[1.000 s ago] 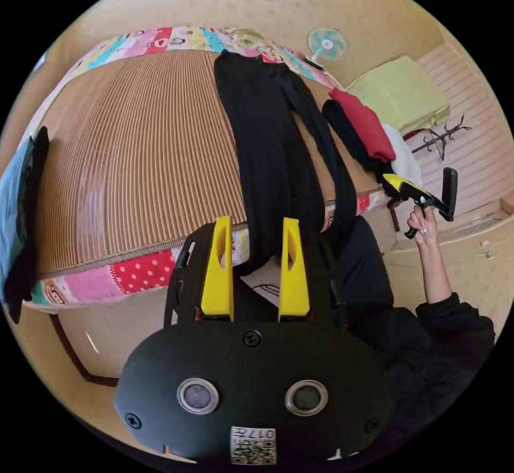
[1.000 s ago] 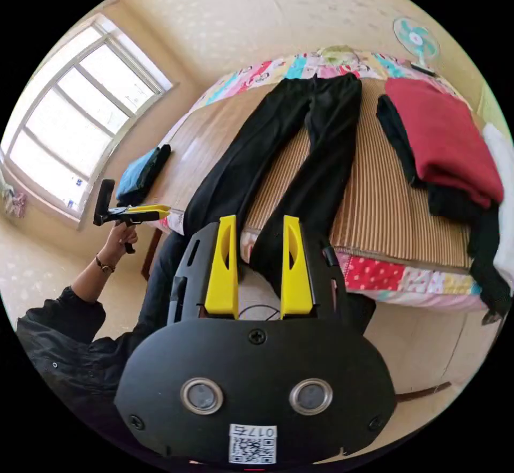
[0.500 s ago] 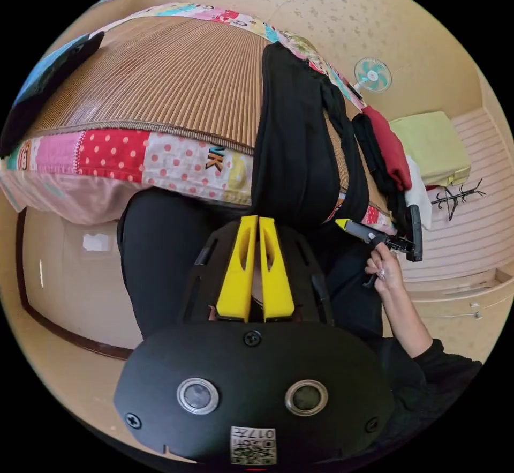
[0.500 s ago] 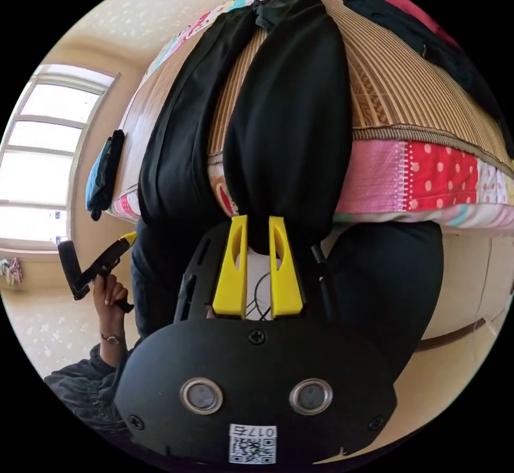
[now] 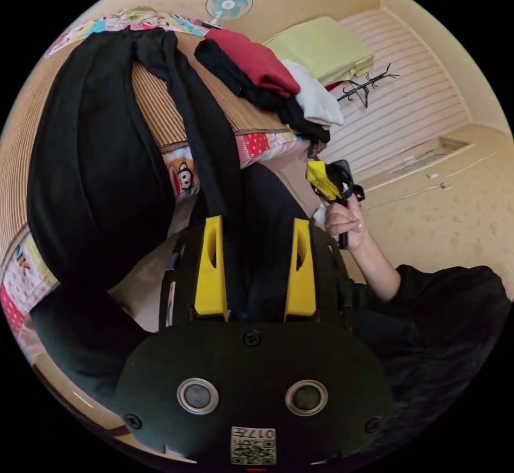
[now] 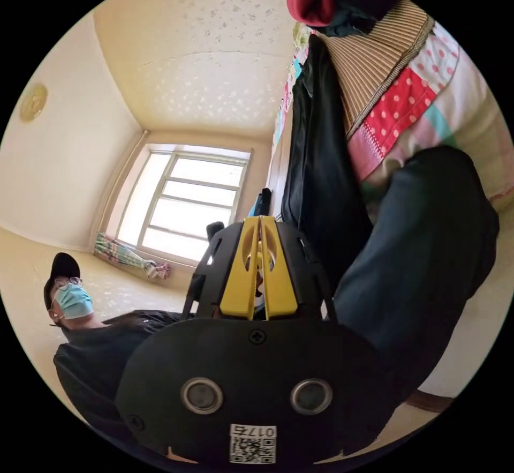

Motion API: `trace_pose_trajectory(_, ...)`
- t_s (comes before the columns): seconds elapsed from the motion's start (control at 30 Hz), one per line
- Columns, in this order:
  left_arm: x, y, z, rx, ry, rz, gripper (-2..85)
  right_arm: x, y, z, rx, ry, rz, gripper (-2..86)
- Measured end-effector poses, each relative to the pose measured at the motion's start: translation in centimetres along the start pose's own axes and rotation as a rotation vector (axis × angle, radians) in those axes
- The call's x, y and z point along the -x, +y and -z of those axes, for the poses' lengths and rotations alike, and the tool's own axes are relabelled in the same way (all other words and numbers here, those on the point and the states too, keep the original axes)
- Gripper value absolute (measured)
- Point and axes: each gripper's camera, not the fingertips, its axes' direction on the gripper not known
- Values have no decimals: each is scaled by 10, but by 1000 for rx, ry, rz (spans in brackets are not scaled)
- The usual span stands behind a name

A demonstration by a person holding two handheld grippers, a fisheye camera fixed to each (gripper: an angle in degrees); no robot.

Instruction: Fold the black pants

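While astride a black pants (image 5: 96, 173) leg, left gripper (image 5: 256, 226) jaws wide apart; right gripper (image 6: 259, 226) jaws pressed together.

Bed edge is crowded. black pants (image 5: 96, 173) drape over the mat (image 5: 155, 103) and hang past the patchwork bedding (image 5: 257, 143), covering the drop-off. Person's leg (image 6: 423, 258) presses right up against the bed side, so little gap there. Clothes pile (image 5: 267, 82) blocks the mat's far end. left gripper (image 5: 256, 229), jaws spread, sits just off the hanging leg; right gripper (image 5: 324, 178) is beside the bed corner. Free room: floor side away from the bed, toward the window (image 6: 187, 200).
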Motion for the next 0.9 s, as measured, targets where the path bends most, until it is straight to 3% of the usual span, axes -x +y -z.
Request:
trace_pose_trajectory(0.07, 3, -4, -22, 26, -196, 36, 169, 8, -1, 4, 43, 96, 16, 2)
trace_pose_trajectory(0.13, 16, 1, -30, -3, -288, 113, 165, 13, 0, 7, 45, 47, 37, 2)
trace_pose_trajectory(0.23, 46, 7, -41, -44, -258, 158, 146, 14, 3, 13, 62, 9, 40, 2)
trace_pose_trajectory(0.3, 77, -5, -69, 126, -269, 189, 140, 10, 8, 16, 54, 3, 29, 2)
trace_pose_trajectory(0.47, 105, -13, -95, 224, -106, 176, 113, -13, 28, 28, 4, -146, -39, 3)
trace_pose_trajectory(0.57, 111, -9, -95, 190, -215, 206, 98, -11, 35, 33, 1, -149, -35, 4)
trace_pose_trajectory(0.73, 113, 18, -76, 133, -363, 141, 91, 12, 37, 27, 95, -4, 39, 3)
trace_pose_trajectory(0.8, 101, 28, -52, 14, -354, 85, 102, 15, 38, 20, 126, 56, 39, 3)
trace_pose_trajectory(0.9, 91, 13, -44, 20, -312, 37, 119, 18, 42, 5, 161, 145, 42, 2)
